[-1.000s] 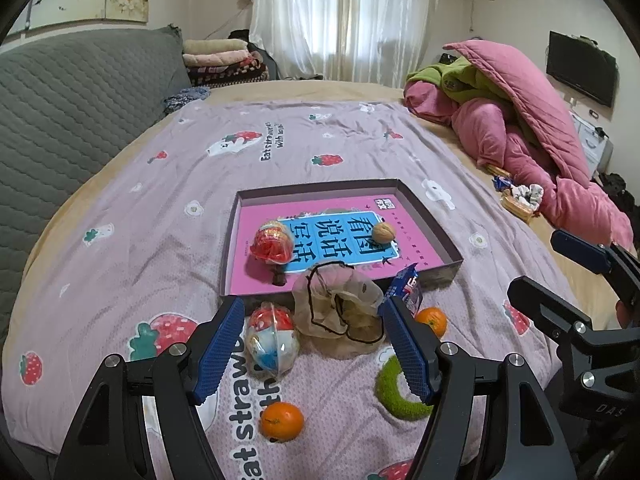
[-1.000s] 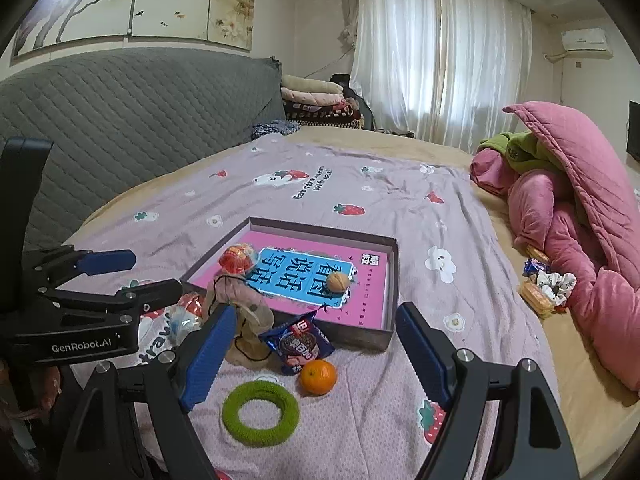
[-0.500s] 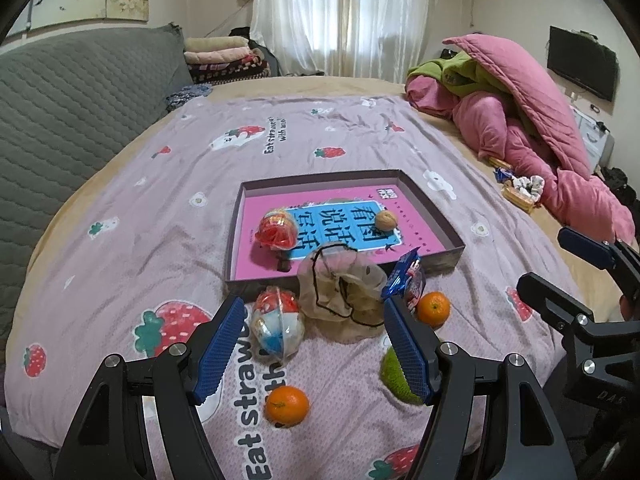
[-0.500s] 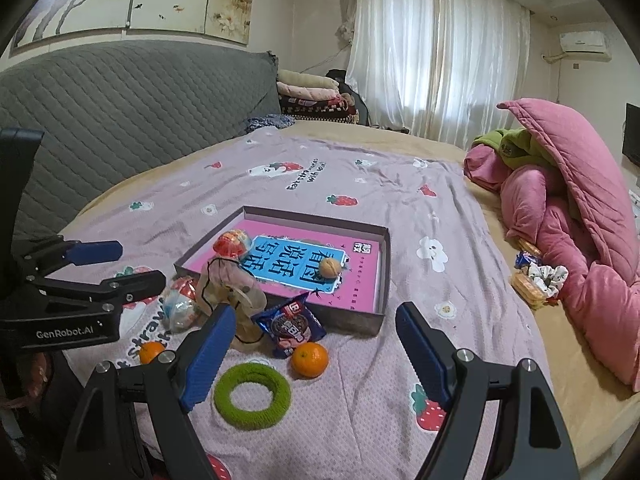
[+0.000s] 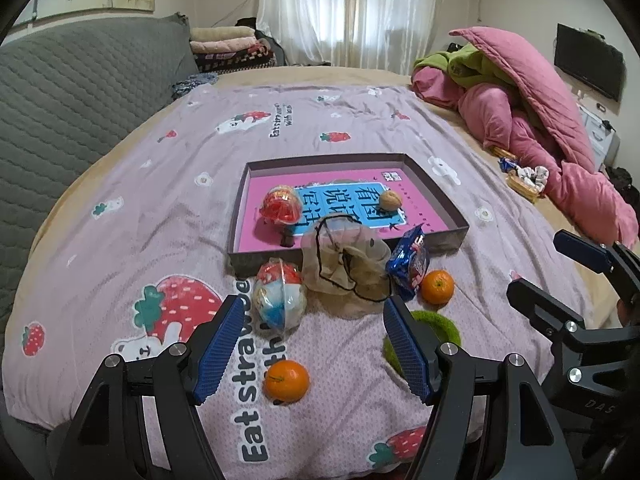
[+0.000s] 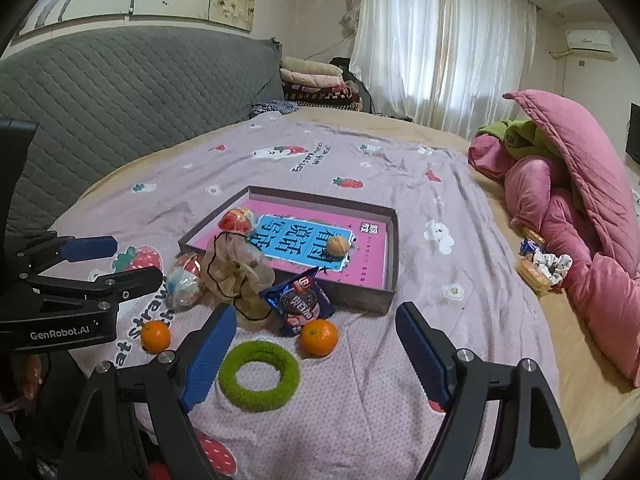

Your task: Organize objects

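Note:
A shallow box [image 5: 436, 188] [image 6: 394, 248] with a pink floor lies on the bedspread, holding a red capsule ball [image 5: 280, 204] [image 6: 237, 220] and a walnut [image 5: 390, 200] [image 6: 338, 246]. In front of it lie a clear capsule ball [image 5: 278, 294] [image 6: 184, 280], a mesh drawstring pouch [image 5: 346, 268] [image 6: 236, 272], a blue snack packet [image 5: 410, 262] [image 6: 300, 300], two oranges [image 5: 286, 380] [image 5: 438, 287] [image 6: 318, 337] [image 6: 155, 336] and a green ring [image 5: 440, 330] [image 6: 259, 378]. My left gripper [image 5: 314, 344] is open and empty above the near orange. My right gripper [image 6: 312, 354] is open and empty above the ring.
A pink and green quilt heap [image 5: 532, 112] [image 6: 568, 188] lies at the right, with small snacks [image 5: 524, 180] [image 6: 540, 268] beside it. A grey quilted headboard [image 5: 60, 92] runs along the left. Folded blankets [image 5: 232, 48] are stacked at the far end.
Both grippers have drawn back and up from the objects, so the box and the loose items sit farther off. Both stay open and empty. Nothing on the bed has moved.

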The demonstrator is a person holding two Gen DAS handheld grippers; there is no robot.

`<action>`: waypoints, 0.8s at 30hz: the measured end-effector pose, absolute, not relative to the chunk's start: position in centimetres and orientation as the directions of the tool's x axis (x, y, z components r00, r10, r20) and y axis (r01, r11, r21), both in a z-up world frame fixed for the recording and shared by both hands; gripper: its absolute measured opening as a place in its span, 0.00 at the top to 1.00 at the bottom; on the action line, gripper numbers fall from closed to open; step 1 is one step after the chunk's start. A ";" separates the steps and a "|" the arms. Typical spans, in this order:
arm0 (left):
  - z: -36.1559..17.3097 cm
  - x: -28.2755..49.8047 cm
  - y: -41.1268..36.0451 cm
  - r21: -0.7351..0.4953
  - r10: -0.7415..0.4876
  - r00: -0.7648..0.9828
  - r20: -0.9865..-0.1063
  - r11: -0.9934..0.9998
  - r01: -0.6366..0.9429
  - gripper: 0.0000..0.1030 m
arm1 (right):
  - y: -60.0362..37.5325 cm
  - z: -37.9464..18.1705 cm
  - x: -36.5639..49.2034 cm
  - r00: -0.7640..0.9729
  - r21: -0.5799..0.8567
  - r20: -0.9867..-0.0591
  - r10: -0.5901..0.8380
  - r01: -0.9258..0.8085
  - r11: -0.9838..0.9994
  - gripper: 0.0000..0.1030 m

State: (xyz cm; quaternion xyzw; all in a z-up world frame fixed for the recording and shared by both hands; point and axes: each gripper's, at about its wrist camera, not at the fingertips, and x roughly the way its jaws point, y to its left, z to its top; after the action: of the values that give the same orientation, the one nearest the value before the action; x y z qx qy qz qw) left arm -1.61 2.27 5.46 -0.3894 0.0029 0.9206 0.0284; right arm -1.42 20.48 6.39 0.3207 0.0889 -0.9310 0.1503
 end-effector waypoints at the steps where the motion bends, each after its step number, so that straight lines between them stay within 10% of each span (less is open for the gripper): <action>1: 5.3 -1.5 2.4 -0.014 0.050 -0.694 -0.718 -0.998 -0.057 0.29 | 20.5 6.3 -1.4 -0.748 -0.070 -0.626 -0.222 0.337 -0.939 0.21; 24: 2.5 0.0 2.9 0.029 0.029 -0.654 -0.756 -0.996 -0.078 0.29 | 19.2 2.9 -0.5 -0.688 -0.073 -0.691 -0.221 0.371 -0.926 0.21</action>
State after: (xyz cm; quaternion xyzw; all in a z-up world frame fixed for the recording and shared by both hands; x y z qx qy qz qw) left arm 0.04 2.85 2.55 -0.4150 0.0296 0.9089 0.0297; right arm -0.50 19.16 2.94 0.3598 0.1042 -0.9129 0.1622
